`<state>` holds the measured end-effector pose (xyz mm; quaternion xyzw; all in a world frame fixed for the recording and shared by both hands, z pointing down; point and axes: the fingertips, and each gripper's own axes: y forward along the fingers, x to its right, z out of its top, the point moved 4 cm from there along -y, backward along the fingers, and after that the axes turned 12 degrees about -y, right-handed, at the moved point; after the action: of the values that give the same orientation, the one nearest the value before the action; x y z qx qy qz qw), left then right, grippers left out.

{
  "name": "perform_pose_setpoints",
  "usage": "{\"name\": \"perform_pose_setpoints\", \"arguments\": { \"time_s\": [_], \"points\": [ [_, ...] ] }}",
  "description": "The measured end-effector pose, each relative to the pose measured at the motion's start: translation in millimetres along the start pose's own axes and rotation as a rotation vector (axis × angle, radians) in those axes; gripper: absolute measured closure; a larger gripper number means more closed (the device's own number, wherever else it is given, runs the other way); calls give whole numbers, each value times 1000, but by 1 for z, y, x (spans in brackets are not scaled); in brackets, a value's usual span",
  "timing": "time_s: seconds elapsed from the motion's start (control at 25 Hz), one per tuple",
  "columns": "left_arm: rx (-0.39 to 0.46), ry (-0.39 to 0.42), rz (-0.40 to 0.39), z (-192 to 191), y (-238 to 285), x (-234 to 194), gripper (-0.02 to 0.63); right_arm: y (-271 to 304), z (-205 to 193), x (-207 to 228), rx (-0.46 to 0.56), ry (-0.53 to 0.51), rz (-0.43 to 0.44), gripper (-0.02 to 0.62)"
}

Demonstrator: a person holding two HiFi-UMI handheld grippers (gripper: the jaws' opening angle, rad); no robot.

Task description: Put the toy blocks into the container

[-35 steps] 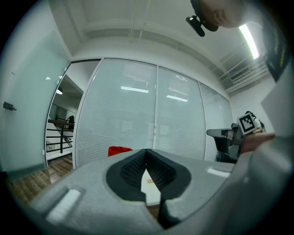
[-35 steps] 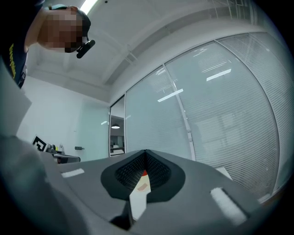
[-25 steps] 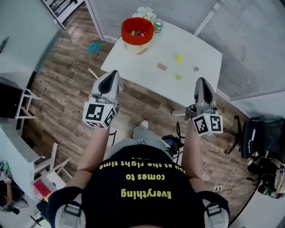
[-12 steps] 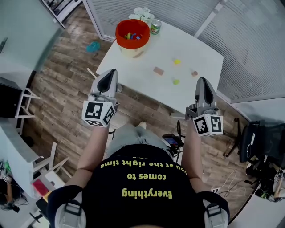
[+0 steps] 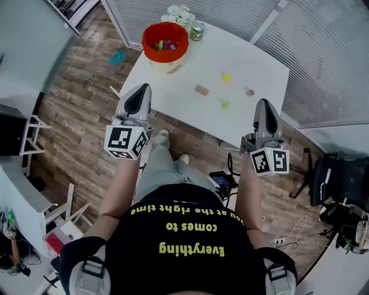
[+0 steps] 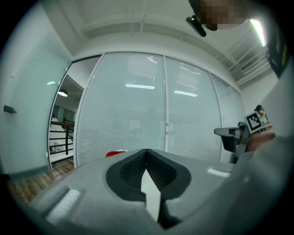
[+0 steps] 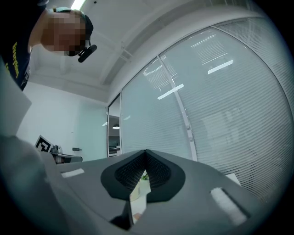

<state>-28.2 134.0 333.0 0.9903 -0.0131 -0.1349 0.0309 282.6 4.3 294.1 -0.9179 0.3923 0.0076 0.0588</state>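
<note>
The toy blocks sat in two groups in the head view. A handful of coloured blocks [image 5: 164, 44] already lay inside the red container [image 5: 151, 50], which stood at the upper left corner of the white table [image 5: 259, 60]. Four more lay loose on the tabletop, well apart from the container. A pink block [image 5: 201, 90] was nearest the table's middle, a yellow block [image 5: 227, 77] up and to its right, a green block [image 5: 225, 104] below that one, and a small brown block [image 5: 249, 91] furthest right. None of them touched another.

Just beside the container, toward the top of the frame, stood a green can [image 5: 197, 30] and something white and bunched [image 5: 177, 12] that I could not make out.

My left gripper [image 5: 143, 87] was at the table's near left corner in the picture and my right gripper [image 5: 263, 103] at its near right edge, both pointing roughly level toward the table. In each gripper view the two jaws met at their tips with nothing between them, so both tools were closed and carried nothing. The left gripper view caught only a red sliver of the container above the jaws, with a wall of glass and blinds [image 6: 138, 105] behind it.

Below the table ran a wooden floor [image 5: 81, 103] with a small teal thing [image 5: 117, 57] lying at the upper left of the frame, and a black chair [image 5: 340, 173] stood at the right edge.
</note>
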Motion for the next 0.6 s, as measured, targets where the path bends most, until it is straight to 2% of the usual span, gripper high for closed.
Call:
{"name": "perform_pose_setpoints", "arguments": {
  "time_s": [0.32,0.6],
  "points": [
    [0,11,-64,8,43,-12,609,28,-3,9,0,4,-32,589],
    [13,15,-117,41,87,-40,609,81,11,4,41,-1,-66,589]
  ]
}}
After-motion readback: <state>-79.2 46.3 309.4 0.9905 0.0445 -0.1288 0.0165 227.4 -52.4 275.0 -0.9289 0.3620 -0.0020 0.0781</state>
